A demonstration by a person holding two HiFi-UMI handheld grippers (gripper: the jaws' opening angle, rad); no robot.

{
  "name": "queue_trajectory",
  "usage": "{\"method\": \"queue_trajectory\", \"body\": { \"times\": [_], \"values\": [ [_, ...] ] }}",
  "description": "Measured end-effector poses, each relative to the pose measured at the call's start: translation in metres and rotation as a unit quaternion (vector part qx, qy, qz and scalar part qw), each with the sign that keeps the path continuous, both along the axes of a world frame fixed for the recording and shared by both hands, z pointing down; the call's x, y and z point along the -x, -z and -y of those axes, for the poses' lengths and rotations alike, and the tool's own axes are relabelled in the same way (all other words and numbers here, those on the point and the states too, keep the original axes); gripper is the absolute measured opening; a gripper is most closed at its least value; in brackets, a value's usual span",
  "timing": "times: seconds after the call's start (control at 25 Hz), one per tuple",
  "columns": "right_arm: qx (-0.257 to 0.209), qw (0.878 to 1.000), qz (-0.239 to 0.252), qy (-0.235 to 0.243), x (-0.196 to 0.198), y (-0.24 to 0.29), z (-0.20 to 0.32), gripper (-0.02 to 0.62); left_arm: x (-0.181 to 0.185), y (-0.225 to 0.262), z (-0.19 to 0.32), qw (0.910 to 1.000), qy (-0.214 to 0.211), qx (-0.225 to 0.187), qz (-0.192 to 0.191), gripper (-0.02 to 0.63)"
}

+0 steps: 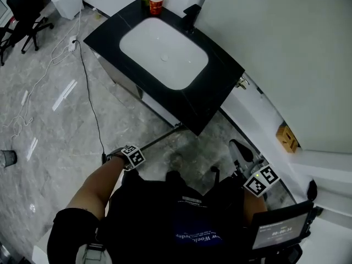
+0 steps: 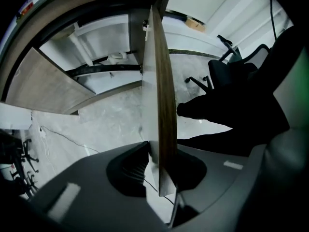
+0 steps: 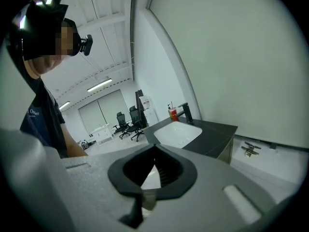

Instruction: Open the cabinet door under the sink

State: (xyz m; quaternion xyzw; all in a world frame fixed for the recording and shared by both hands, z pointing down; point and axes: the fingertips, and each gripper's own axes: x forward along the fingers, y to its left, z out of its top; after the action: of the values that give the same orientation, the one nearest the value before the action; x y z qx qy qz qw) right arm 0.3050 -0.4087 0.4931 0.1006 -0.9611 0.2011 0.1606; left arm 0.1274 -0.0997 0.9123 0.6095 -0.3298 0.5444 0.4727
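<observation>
Left gripper view: left tongs (image 2: 161, 175) clamped from above on the top edge of the door (image 2: 165, 100), near its free corner, thin panel pinched between the jaws. Straight ahead of those tongs, seen edge-on, long axis leading away to the hinge side at the cabinet (image 2: 104, 37); already swung well out from the front. Judged next: swing it wider along its arc, wrist turning with the panel so as not to pry it. Flat rigid board, wood-grain edge, pale smooth face; probably slippery under a light pinch. Right tongs (image 3: 153, 154) closed on nothing, aimed over the sink (image 3: 177, 133), well apart from the door, so the farther pair. Sink white, glossy, rounded, set in a matte black surface (image 3: 217, 132). Beneath the left tongs, grey veined floor (image 2: 106, 124), polished.
</observation>
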Motion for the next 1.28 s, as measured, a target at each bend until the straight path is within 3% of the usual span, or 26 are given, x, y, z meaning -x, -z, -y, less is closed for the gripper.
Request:
{"method": "queue_trajectory", "body": {
  "times": [0.2, 0.56, 0.72, 0.84, 1.0, 1.28],
  "values": [
    [-0.013, 0.999, 0.005, 0.032, -0.024, 0.012, 0.039, 0.000, -0.014, 0.000, -0.006, 0.9977, 0.066, 0.013, 0.005, 0.078],
    [-0.017, 0.996, 0.009, 0.085, -0.044, 0.018, 0.075, 0.000, -0.077, -0.002, -0.012, 0.9877, 0.152, 0.035, -0.013, 0.084],
    [-0.020, 0.994, 0.016, 0.104, -0.042, 0.024, 0.075, 0.000, -0.121, 0.002, -0.014, 0.9813, 0.180, 0.051, -0.046, 0.109],
    [-0.027, 0.993, 0.017, 0.113, -0.038, 0.031, 0.075, 0.000, -0.146, 0.000, -0.009, 0.9765, 0.194, 0.053, -0.078, 0.139],
    [-0.035, 0.992, 0.016, 0.120, -0.032, 0.038, 0.074, 0.000, -0.133, -0.004, -0.008, 0.9791, 0.186, 0.045, -0.068, 0.141],
    [-0.050, 0.991, 0.018, 0.122, -0.010, 0.051, 0.081, 0.000, -0.148, 0.000, -0.005, 0.9683, 0.208, 0.043, -0.131, 0.177]
  ]
}}
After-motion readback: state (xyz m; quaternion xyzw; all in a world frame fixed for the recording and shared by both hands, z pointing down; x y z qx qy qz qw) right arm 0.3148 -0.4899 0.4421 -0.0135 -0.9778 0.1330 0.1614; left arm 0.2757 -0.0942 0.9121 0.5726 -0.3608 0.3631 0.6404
